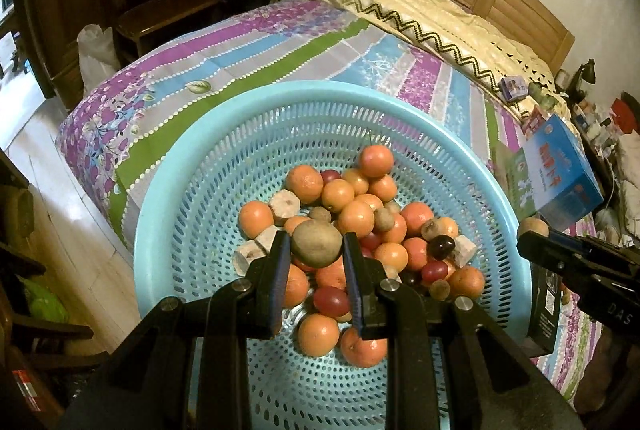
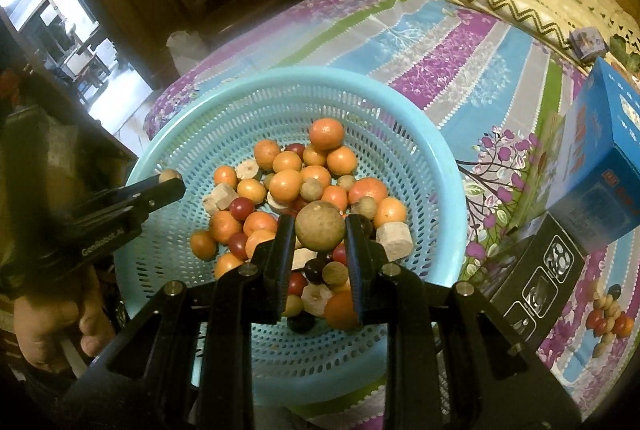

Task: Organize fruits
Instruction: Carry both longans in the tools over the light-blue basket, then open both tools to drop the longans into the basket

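I have both grippers, left gripper (image 1: 316, 250) and right gripper (image 2: 320, 232), each clamped on a brown fruit, (image 1: 316, 244) and (image 2: 320, 226), over the blue basket (image 1: 192, 166), probably longans, for sorting.

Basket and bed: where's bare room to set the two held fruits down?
Inside the blue basket, the perforated wall left of the fruit pile and the floor nearest the grippers are bare. The striped bedsheet beyond the rim is free. Crowded: basket centre, and right of it by the blue box and black box.

Fruit pile (image 1: 352, 230) crowds the blue basket's (image 1: 168, 190) middle; its left and far inner walls stay bare. Boxes (image 2: 600, 166) block the right, bedspread (image 2: 420, 42) beyond lies open.
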Demonstrator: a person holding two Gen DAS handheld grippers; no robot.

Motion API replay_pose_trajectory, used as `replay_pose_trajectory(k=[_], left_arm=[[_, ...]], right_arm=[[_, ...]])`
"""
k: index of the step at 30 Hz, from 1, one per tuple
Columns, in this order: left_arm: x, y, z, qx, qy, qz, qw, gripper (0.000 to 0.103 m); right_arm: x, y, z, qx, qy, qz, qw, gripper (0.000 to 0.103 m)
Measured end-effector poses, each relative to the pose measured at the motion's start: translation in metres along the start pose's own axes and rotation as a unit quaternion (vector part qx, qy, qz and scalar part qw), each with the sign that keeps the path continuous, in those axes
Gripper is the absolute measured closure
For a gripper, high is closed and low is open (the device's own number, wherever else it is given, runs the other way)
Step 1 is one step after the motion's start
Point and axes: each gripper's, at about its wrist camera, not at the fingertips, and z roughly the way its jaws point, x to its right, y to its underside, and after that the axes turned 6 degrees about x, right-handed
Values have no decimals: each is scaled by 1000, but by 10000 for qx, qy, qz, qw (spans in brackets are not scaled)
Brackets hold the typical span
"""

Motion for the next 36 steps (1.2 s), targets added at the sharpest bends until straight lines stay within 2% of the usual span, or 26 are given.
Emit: replay_pose_trajectory(k=[6,8,9,10,11,13,15,25,31,36], left_arm=[[-4,1,5,-55,-52,-49,10000,77],[-4,2,7,-99,-72,-41,9999,72],[-3,3,8,-98,-83,-40,9999,60],[-3,3,8,-90,-82,-40,9999,51],[-3,3,8,-74,-83,-36,9999,49],[-3,4,7,-64,-106,-25,9999,44],[-4,3,7,-45,-118,-38,9999,41],[0,2,2,0,-113,-21,9999,40],[11,2,-7,67,-117,72,9999,40],[24,3,-15,125,-116,159,9997,37]], right_arm=[[0,1,2,16,10,-7,10000,77],[1,1,2,21,1,-8,10000,75],[1,0,3,34,7,-12,10000,73],[1,0,3,55,19,-10,10000,60],[2,0,2,73,29,-7,10000,46],[1,-1,-1,168,70,-37,9998,36],[-1,-2,-3,226,120,-102,9996,36],[-9,0,-14,478,496,-475,9965,36],[-3,4,-27,621,627,-488,9949,36],[2,8,-40,757,719,-488,9933,31]])
